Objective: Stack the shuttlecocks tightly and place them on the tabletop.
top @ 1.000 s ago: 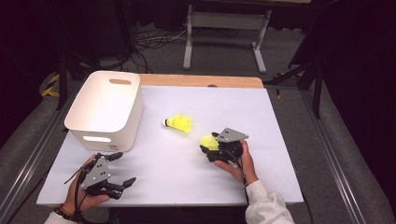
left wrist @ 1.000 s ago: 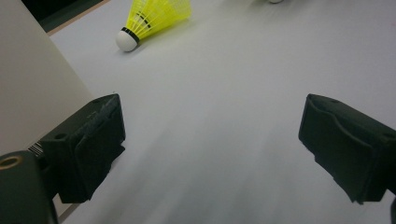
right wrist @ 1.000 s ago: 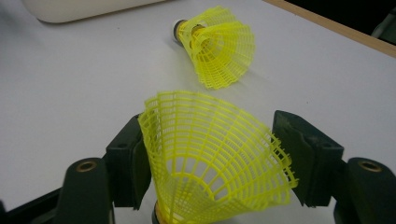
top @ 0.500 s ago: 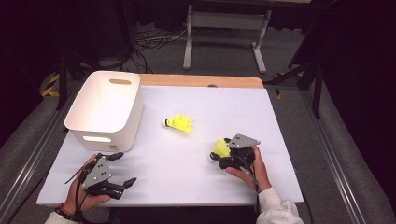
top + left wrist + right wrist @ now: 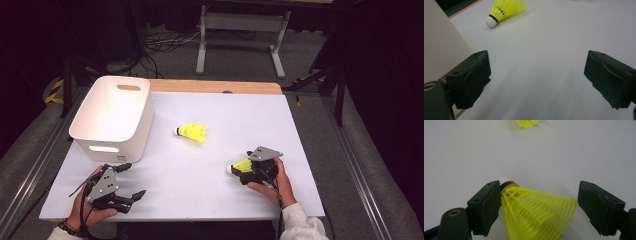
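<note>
Right gripper [image 5: 239,171] sat near the table's [image 5: 310,130] front right. A yellow shuttlecock [image 5: 536,212] lay between its jaws, which had just been opening: cork end against the left jaw, skirt clear of the right. Left gripper [image 5: 131,181] rested front left, jaws apart, nothing between them.

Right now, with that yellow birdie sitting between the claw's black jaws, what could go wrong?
1. The right claw has just been opening; the near shuttlecock lies loose between the jaws, against one of them, so it may roll or get dragged along.
2. Closing hard might crush its thin mesh skirt.
3. The white bin stands far across the table, beyond the other shuttlecock, so a carry could drop it.
</note>
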`<state>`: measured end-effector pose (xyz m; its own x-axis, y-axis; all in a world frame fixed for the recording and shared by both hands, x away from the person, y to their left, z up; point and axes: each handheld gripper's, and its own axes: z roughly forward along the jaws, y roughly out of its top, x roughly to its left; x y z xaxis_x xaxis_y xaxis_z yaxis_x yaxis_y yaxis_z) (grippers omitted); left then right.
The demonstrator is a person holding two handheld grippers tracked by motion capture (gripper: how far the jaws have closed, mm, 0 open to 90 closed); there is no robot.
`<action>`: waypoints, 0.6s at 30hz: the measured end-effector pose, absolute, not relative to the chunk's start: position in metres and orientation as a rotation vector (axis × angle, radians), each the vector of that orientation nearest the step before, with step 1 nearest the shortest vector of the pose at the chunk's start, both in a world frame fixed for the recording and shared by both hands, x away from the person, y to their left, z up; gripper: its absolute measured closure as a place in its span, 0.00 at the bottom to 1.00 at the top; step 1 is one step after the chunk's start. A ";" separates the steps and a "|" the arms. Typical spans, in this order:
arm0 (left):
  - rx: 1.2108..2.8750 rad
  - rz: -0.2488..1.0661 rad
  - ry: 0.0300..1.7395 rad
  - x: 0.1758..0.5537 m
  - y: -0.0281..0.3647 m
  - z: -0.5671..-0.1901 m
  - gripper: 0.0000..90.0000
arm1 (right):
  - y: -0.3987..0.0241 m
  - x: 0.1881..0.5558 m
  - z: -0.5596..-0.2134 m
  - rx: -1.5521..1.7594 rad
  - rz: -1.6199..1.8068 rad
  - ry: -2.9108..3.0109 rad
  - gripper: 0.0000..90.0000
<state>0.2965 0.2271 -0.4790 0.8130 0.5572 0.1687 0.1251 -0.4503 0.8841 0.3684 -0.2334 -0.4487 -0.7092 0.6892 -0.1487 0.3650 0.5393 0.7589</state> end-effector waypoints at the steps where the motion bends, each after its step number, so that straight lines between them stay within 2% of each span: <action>1: 2.006 0.552 0.504 0.296 0.227 -0.479 0.09 | -0.234 0.368 -0.449 0.860 1.013 2.350 0.19; 10: 2.001 0.549 0.506 0.296 0.226 -0.479 0.09 | -0.243 0.356 -0.441 0.853 1.017 2.336 0.17; 18: 1.995 0.550 0.507 0.296 0.227 -0.478 0.09 | -0.256 0.341 -0.442 0.857 1.001 2.349 0.24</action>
<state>0.2956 0.2268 -0.4781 0.8112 0.5599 0.1688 0.1223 -0.4446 0.8873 0.3409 -0.2561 -0.4419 -0.7088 0.6887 -0.1529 0.3670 0.5450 0.7538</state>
